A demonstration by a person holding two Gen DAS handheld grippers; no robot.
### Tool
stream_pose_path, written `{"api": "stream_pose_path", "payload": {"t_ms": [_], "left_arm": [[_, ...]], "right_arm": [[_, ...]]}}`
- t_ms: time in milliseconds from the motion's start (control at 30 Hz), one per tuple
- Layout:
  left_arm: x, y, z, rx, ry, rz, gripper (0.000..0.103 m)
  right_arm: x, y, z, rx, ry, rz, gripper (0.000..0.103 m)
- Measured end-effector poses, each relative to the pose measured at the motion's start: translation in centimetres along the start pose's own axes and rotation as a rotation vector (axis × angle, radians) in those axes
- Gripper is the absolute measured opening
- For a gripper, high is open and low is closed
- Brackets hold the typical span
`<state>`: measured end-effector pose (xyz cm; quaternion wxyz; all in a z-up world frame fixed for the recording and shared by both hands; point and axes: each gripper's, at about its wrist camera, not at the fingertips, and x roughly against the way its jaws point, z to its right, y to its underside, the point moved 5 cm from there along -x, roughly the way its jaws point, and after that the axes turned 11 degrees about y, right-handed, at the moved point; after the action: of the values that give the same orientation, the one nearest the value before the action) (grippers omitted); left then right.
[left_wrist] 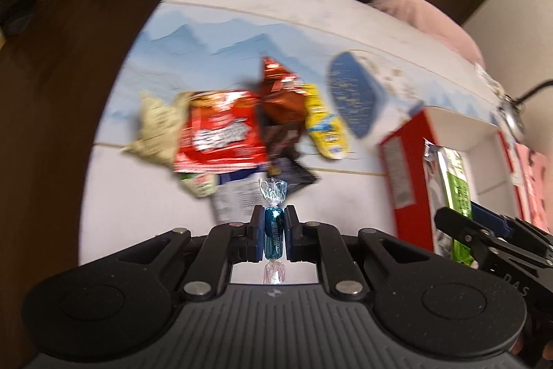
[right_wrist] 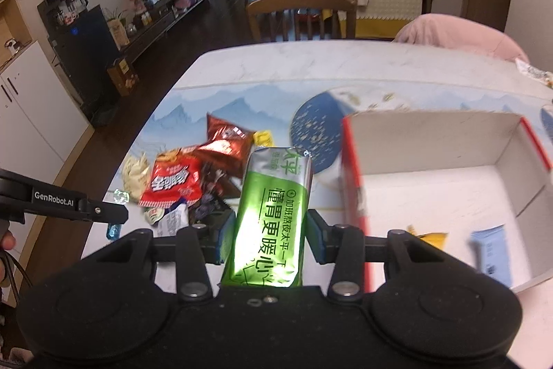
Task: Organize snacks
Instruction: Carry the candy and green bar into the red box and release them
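We see the left gripper [left_wrist: 274, 232] with its fingers pinching a blue wrapped candy [left_wrist: 274, 236] above the tabletop [left_wrist: 145, 213], near the snack pile [left_wrist: 221, 130]. The right gripper [right_wrist: 268, 236] has its fingers clamped on a green packet [right_wrist: 271, 217], just left of the red-edged box [right_wrist: 446, 140], which contains a yellow packet [right_wrist: 430, 237] and a blue packet [right_wrist: 490, 253].

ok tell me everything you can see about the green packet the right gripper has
The green packet is a long, flat, shiny foil-look pouch, bright green with silvery ends, a crimped top seam and dark green Chinese print running along it. The right gripper is shut on its lower half, pads pressing both long sides, so it points forward, held above the table just left of the open red-and-white box. The left wrist view shows it beside that box too.
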<state>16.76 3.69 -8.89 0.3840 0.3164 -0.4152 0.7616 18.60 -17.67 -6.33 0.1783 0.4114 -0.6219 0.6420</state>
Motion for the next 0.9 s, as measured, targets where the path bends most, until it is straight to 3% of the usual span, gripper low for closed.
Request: {"api": "stream_pose_path", "payload": {"t_ms": [500, 900], "left_arm": [[-2.5, -1.8, 12.8, -0.206, 0.101, -0.002, 0.011], [-8.1, -1.8, 21.0, -0.288, 0.115, -0.068, 0.011]], "right_arm": [[1.6, -1.1, 8.9, -0.062, 0.113, 0.062, 0.042], [-0.3, -0.5, 16.4, -0.07, 0.206, 0.041, 0.042]]}}
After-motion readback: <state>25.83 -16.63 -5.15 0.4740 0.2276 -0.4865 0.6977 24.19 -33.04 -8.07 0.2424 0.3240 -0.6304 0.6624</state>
